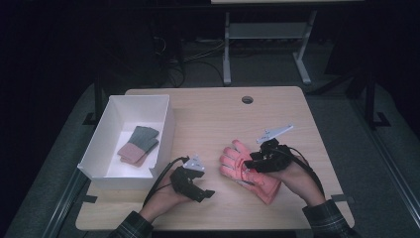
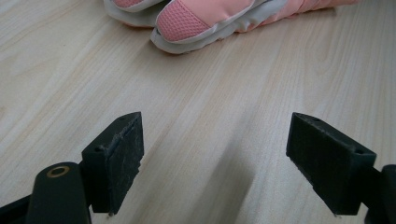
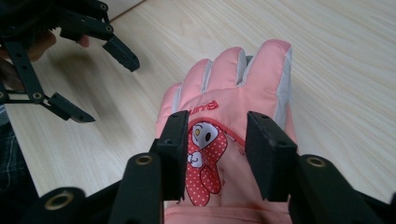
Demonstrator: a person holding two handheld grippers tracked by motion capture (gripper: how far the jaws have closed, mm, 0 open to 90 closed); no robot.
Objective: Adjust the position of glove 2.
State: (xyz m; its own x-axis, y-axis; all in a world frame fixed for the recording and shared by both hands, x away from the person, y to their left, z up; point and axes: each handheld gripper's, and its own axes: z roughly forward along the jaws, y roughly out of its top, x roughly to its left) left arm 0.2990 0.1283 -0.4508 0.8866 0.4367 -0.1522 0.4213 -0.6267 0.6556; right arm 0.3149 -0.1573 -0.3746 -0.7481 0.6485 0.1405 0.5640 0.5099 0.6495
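Observation:
A pink padded glove (image 1: 250,171) with a cartoon patch lies flat on the wooden table, fingers toward the left gripper. My right gripper (image 1: 251,161) rests over the back of the glove. In the right gripper view its jaws stand a narrow gap apart on either side of the patch on the glove (image 3: 233,88), and the right gripper (image 3: 217,135) is open. My left gripper (image 1: 205,187) hovers low over bare wood just left of the glove, jaws wide apart and empty. The left gripper (image 2: 215,158) faces the glove fingertips (image 2: 187,23). The left gripper (image 3: 109,91) is also seen from the right.
A white box (image 1: 106,124) stands at the table's left and holds folded grey-green and pink fabric items (image 1: 138,144). A round cable hole (image 1: 247,99) is near the far edge. Bare wood lies along the front edge and at the far right.

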